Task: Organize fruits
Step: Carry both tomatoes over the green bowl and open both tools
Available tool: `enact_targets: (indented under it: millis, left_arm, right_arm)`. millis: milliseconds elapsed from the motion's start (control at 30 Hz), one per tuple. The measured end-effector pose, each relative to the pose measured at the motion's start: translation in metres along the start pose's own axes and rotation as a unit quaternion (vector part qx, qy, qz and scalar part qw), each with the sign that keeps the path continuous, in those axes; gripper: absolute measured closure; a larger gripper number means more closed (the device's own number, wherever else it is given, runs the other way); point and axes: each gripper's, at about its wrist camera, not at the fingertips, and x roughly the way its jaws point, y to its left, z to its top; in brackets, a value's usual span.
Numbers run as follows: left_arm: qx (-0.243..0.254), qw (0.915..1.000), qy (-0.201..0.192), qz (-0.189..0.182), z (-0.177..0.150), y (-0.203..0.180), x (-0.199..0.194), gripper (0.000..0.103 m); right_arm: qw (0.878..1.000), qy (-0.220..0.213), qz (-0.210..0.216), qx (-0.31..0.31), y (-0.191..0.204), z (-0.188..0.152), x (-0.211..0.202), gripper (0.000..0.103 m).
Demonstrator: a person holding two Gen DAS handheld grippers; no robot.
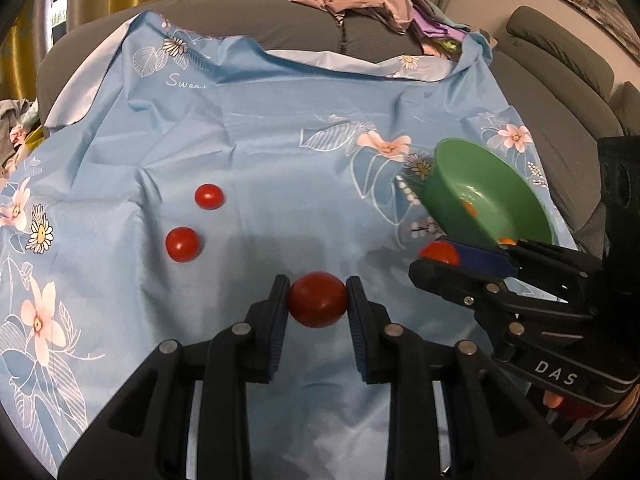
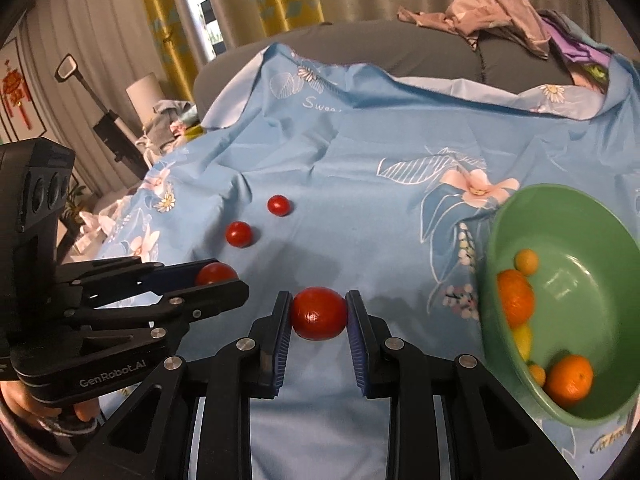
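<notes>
Left wrist view shows the left gripper (image 1: 317, 300) closed on a red tomato (image 1: 317, 299), both blue-padded fingers pressing its sides just above the blue floral cloth (image 1: 260, 140). Two more small tomatoes lie loose on the cloth further out and to the left: the nearer loose tomato (image 1: 183, 244) and the farther loose tomato (image 1: 208, 196), close to each other but apart. At right, the right gripper (image 1: 440, 256) reaches in sideways with a second red tomato (image 1: 439, 251) between its fingers, just in front of the green bowl (image 1: 444, 196), which sits tilted on the cloth.

From the right wrist camera, that second tomato (image 2: 319, 313) sits clamped squarely between the right gripper's (image 2: 319, 314) pads, above the cloth (image 2: 360, 152). The bowl (image 2: 600, 280) is just to its right, and holds two oranges (image 2: 515, 298), a yellow fruit, possibly a lemon, though it is blurred, and a couple of small orange-yellow fruits (image 2: 526, 261). The left gripper (image 2: 218, 278) comes in from the left, holding its tomato (image 2: 216, 273). Beyond, the two loose tomatoes (image 2: 239, 234) lie on the cloth, and a heap of clothes (image 2: 492, 12) rests on the grey sofa (image 2: 380, 52) behind.
</notes>
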Motion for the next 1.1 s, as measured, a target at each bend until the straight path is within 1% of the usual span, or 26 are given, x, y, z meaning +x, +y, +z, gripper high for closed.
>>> enact_targets:
  millis: [300, 633, 933, 1100]
  left_arm:
    - [0.028, 0.9996, -0.005, -0.002, 0.007, -0.031, -0.006, 0.075]
    - [0.060, 0.9981, -0.008, -0.014, 0.020, -0.061, -0.004, 0.075]
    - [0.092, 0.9952, -0.003, -0.035, 0.035, -0.093, 0.009, 0.075]
    - [0.118, 0.9918, 0.000, -0.049, 0.045, -0.117, 0.020, 0.075]
  right_arm:
    - [1.000, -0.027, -0.003, 0.012, -0.012, -0.006, -0.027, 0.074]
    - [0.998, -0.049, -0.009, 0.031, -0.034, -0.011, -0.044, 0.074]
    - [0.996, -0.067, -0.024, 0.062, -0.064, -0.015, -0.058, 0.074]
    - [0.993, -0.075, -0.038, 0.087, -0.086, -0.020, -0.065, 0.074]
